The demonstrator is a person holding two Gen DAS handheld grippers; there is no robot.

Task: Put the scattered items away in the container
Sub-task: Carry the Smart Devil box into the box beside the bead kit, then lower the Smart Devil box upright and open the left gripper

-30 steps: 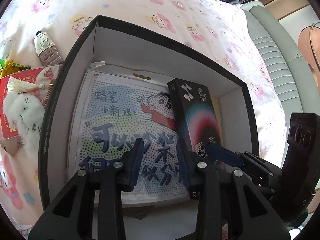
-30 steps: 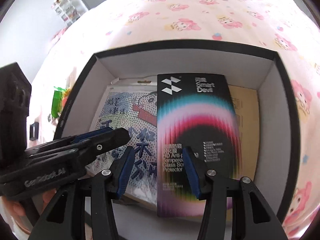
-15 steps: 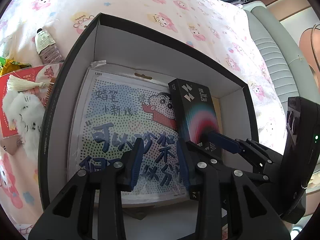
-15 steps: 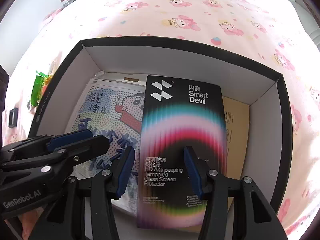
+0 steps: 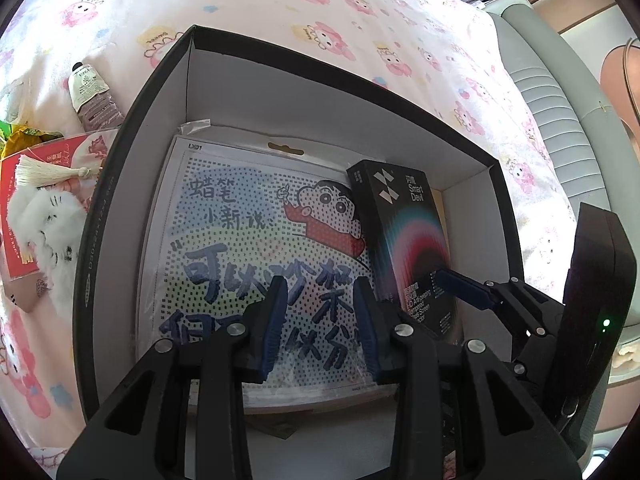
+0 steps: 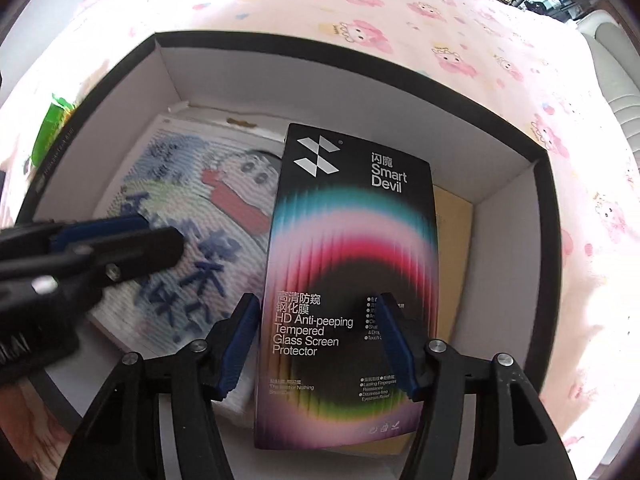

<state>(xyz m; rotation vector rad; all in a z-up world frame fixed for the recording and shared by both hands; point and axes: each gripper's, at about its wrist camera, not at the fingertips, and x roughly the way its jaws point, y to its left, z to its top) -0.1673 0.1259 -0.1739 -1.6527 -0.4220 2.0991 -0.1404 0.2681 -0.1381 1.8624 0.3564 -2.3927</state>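
A: Screen protector box [image 6: 344,280] lies flat inside the black storage box [image 6: 552,208], overlapping the right edge of the cartoon bead-art pack [image 5: 256,248] and covering part of a tan envelope [image 6: 452,216] near the right wall.

B: State of the right hand-held gripper [image 6: 316,344]?

A: Jaws are opening; they stood closer to the package a moment ago. The package sits between the blue pads but they stand clear of its sides now, so I read it as released.

B: And the left hand-held gripper [image 5: 318,320]?

A: Half open, nothing between the pads, hovering over the bead-art pack. No change over the last second.

B: Meaning for the task?

A: One more item is stowed. Judged from the left wrist view, several remain on the bed beyond the storage box's left wall: a hand cream tube [image 5: 92,96], a red card with a tassel [image 5: 44,172], a white plush toy [image 5: 48,220], a green wrapper [image 6: 52,128]. Likely next: right side lifts out and goes for one of those.
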